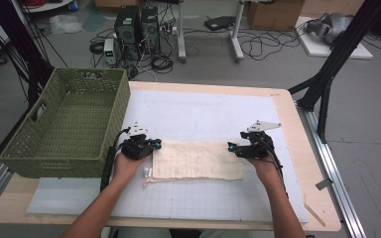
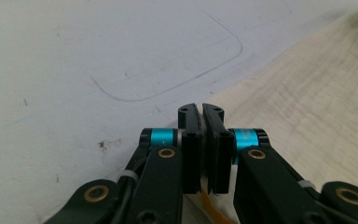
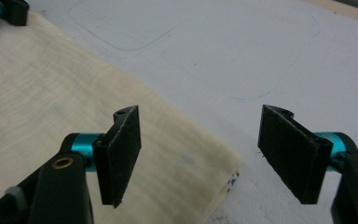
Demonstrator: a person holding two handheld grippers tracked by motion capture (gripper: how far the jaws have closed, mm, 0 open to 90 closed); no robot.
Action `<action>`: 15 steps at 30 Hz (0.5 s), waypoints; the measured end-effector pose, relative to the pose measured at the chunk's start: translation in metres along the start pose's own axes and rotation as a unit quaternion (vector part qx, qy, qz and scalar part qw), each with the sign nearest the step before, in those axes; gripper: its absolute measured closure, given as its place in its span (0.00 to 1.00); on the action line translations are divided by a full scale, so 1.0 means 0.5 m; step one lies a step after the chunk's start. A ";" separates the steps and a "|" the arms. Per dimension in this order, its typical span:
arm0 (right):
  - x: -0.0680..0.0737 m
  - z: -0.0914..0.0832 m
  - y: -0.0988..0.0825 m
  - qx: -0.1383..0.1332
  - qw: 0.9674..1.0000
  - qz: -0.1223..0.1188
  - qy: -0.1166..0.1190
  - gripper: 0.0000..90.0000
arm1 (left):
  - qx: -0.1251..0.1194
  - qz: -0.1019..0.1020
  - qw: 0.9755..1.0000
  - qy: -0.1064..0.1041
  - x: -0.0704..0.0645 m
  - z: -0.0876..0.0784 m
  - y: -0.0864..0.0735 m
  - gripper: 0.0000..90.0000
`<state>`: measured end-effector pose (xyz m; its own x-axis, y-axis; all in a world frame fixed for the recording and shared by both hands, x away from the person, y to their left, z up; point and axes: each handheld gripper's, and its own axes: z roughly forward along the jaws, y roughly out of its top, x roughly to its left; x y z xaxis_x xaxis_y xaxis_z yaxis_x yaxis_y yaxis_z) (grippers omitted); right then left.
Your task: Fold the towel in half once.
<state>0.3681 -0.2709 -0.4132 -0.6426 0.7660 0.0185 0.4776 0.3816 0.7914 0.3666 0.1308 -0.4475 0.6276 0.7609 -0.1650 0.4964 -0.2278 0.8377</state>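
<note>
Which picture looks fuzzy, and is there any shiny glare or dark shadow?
High view: soft and slightly fuzzy, even light, no glare on the cloth. Left gripper view: the left gripper looks sharp, the mat pale and washed out. Right gripper view: the right gripper edges blur slightly, only faint shadows.

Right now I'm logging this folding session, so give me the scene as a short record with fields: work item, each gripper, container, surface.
work item: cream cloth, folded, lying flat on the mat
left gripper: jaws shut at the cloth's left edge; whether it pinches fabric cannot be told
right gripper: jaws apart over the cloth's right corner, not gripping
container: green woven basket, at the table's left, nothing seen inside
surface: white gridded mat on a wooden table
</note>
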 end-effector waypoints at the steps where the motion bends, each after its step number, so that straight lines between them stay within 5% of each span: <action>1: -0.003 0.006 0.001 0.005 1.000 -0.001 -0.003 0.36 | -0.001 -0.001 1.000 0.000 0.001 -0.001 0.000 0.95; 15: -0.028 0.051 -0.011 0.058 0.998 0.003 0.011 0.59 | 0.000 -0.005 1.000 -0.001 0.005 -0.001 -0.002 0.95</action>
<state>0.3897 -0.2706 -0.4336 -0.6524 0.7570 0.0369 0.5467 0.4364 0.7146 0.3675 0.1330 -0.4487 0.6239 0.7620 -0.1732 0.5018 -0.2207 0.8363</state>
